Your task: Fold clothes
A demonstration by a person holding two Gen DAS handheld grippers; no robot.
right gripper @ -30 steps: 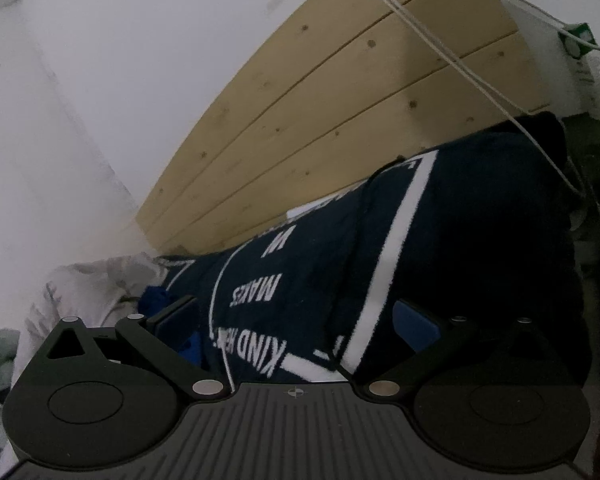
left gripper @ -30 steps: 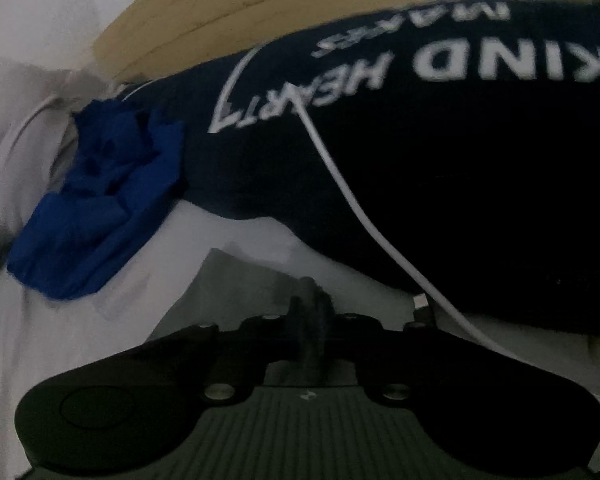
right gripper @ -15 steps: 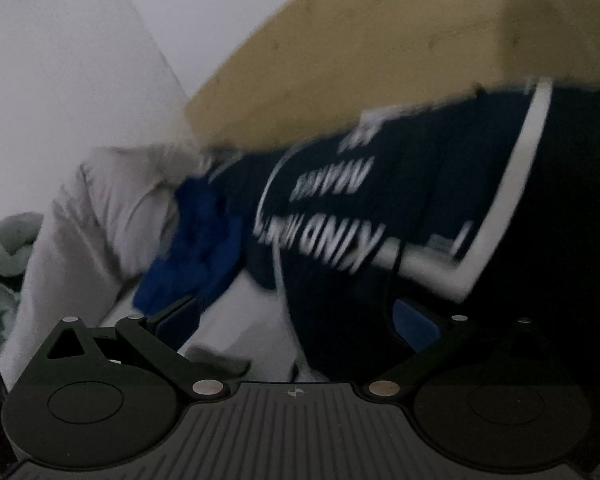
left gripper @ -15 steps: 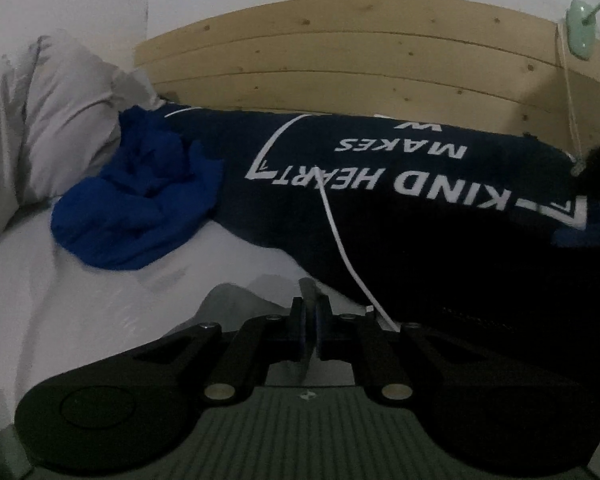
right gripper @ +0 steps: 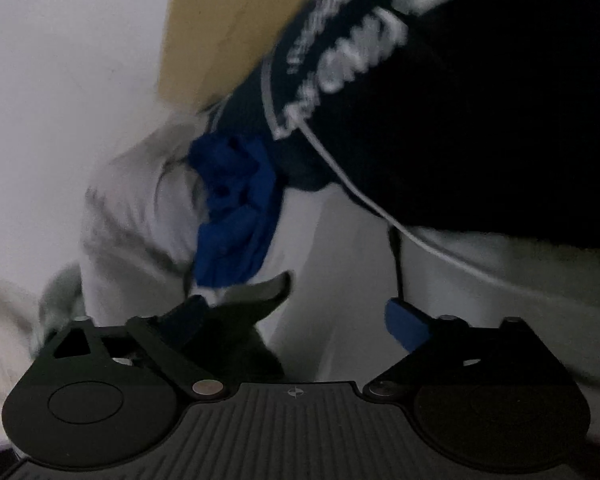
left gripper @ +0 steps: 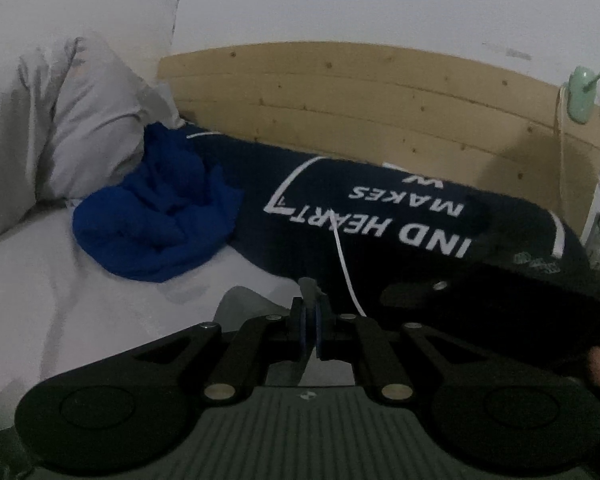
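Observation:
My left gripper is shut on a corner of a grey cloth; a small tip of it pokes up between the fingers. The cloth lies on the white bed sheet. In the right wrist view my right gripper is open and low over the sheet. A flap of the grey cloth lies against its left finger, and nothing is between the fingers. A crumpled blue garment sits further back, beside a navy pillow.
The navy pillow with white lettering leans on the wooden headboard. A white cable runs over it onto the sheet. A grey pillow fills the left. The right gripper's dark body crosses the left view.
The left gripper has lifted and pulled back, still shut on the grey cloth. The right gripper has swung down from facing the headboard to the sheet beside the cloth and stays open.

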